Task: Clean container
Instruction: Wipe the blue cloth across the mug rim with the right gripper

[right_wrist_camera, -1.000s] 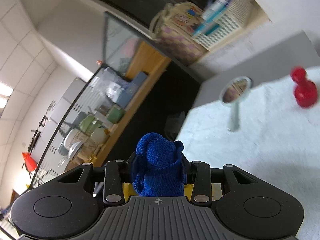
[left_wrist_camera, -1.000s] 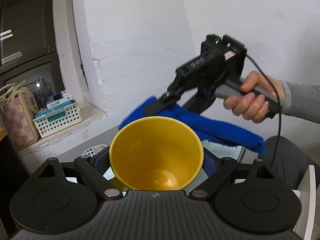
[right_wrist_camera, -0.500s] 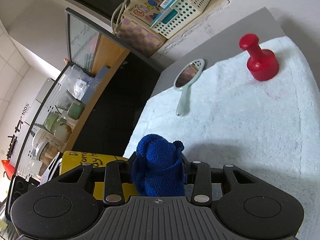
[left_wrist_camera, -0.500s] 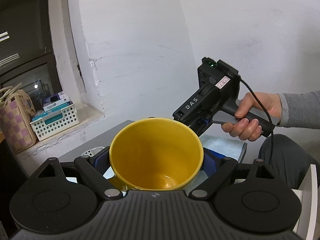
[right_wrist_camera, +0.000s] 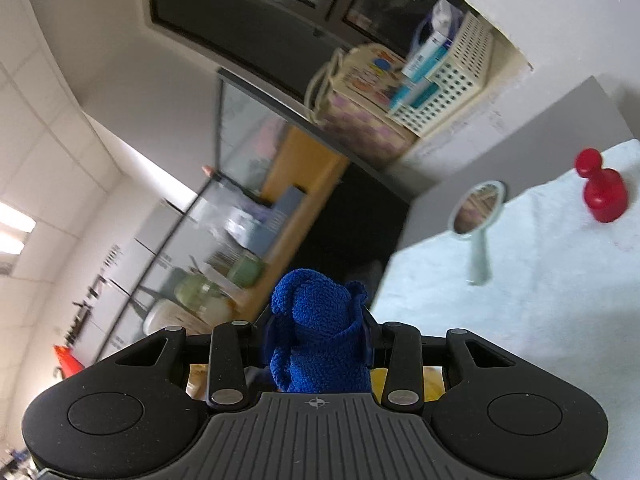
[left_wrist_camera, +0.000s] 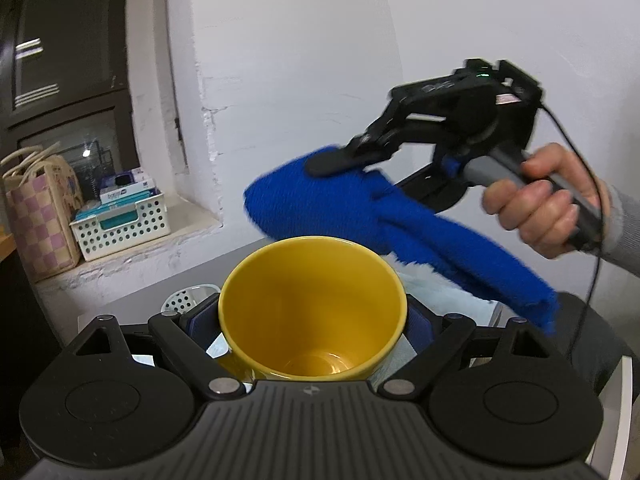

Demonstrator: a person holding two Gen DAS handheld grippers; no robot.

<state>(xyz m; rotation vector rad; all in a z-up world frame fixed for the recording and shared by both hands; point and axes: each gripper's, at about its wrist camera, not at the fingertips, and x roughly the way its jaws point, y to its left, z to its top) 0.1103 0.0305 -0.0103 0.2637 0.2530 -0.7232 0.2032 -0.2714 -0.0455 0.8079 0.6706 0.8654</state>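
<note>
**Cloth raised above the mug mouth**

Since half a second ago the right gripper point(left_wrist_camera: 336, 160) has come up from behind the far rim of the yellow mug point(left_wrist_camera: 312, 316); the blue cloth point(left_wrist_camera: 384, 220), then hidden behind the mug, now shows in full above and beyond the mug's opening. The right wrist view has swung up from the towel toward the shelving and ceiling.

Left gripper point(left_wrist_camera: 312, 344): its fingers are closed against the two sides of the mug, with blue pads point(left_wrist_camera: 418, 322) pressed to the wall. The mug is held with its mouth facing the camera. The interior is yellow and glossy, the bottom visible.

Right gripper: held by a hand point(left_wrist_camera: 544, 208) with a grey sleeve at the wrist. Its jaws are clamped on the blue cloth. One end of the cloth bunches between the fingers, seen as a rounded wad in the right wrist view point(right_wrist_camera: 320, 332); the other end hangs down to the right past the mug rim. Whether the cloth touches the rim cannot be told.

Surroundings: a pale towel point(right_wrist_camera: 540, 280) covers the table. On it lie a hand mirror point(right_wrist_camera: 476, 216) and, well apart from it, a red knob-shaped object point(right_wrist_camera: 602, 192), upright. On the ledge behind stand a white perforated basket point(left_wrist_camera: 120, 224) and a checked bag point(left_wrist_camera: 38, 216), side by side.
</note>
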